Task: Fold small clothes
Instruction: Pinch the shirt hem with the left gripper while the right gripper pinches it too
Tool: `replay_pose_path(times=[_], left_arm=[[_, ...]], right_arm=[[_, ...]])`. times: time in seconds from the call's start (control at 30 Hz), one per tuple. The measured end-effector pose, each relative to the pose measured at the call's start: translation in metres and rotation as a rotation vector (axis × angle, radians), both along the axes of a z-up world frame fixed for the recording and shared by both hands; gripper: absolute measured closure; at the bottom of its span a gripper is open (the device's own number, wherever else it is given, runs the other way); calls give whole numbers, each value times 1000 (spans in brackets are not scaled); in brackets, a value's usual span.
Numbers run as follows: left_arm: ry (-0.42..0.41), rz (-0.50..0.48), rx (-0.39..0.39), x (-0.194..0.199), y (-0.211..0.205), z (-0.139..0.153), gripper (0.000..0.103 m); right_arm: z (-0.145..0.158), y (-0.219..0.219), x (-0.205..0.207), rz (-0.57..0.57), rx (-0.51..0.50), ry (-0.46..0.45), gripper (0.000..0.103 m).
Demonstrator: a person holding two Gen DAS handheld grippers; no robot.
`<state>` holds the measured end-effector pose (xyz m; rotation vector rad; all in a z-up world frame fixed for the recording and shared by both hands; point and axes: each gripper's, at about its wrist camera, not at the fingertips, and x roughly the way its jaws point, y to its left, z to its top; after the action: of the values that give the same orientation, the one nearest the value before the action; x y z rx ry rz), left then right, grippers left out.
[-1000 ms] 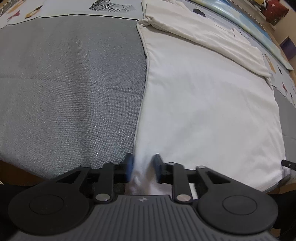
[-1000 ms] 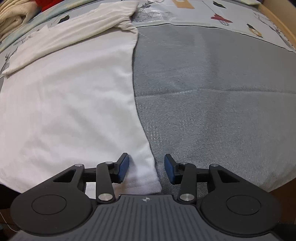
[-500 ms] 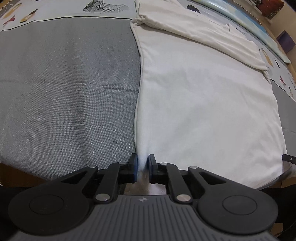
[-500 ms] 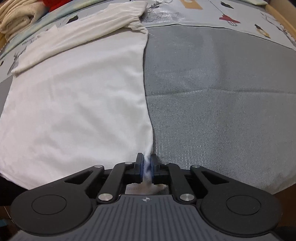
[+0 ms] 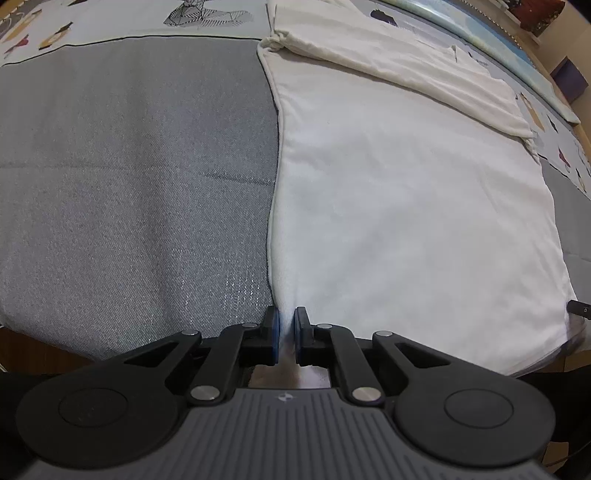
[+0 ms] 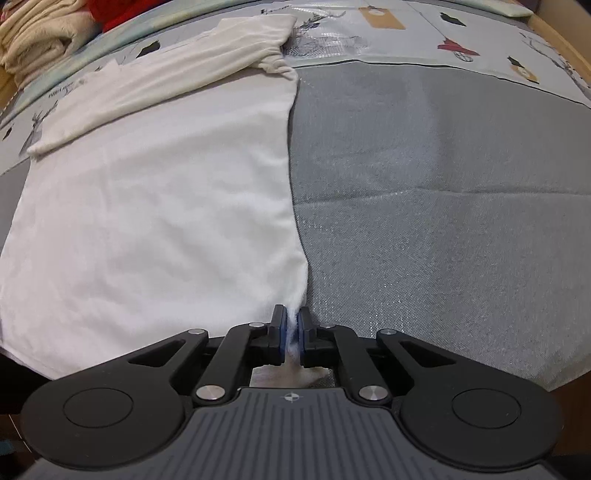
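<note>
While a white cotton garment [image 5: 406, 206] lies flat on a grey woven bed cover [image 5: 129, 166], the left hand-held gripper [image 5: 285, 334] pinches its near left corner and the right hand-held gripper [image 6: 291, 332] pinches its near right corner.

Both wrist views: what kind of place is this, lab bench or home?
Likely a home bedroom: the white shirt lies on a grey mat over a cartoon-print bedsheet, with folded laundry piled nearby.
</note>
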<state>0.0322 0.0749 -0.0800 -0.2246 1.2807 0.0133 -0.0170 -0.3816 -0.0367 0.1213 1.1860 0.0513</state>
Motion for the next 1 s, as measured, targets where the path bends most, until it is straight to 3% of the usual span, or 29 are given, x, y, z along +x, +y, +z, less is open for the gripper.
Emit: replay_pose_path(times=[1.0], left_arm=[[4,-21,18,2,-5,-3,94]], right_arm=[[-2,5,5,25,-18,28,96]])
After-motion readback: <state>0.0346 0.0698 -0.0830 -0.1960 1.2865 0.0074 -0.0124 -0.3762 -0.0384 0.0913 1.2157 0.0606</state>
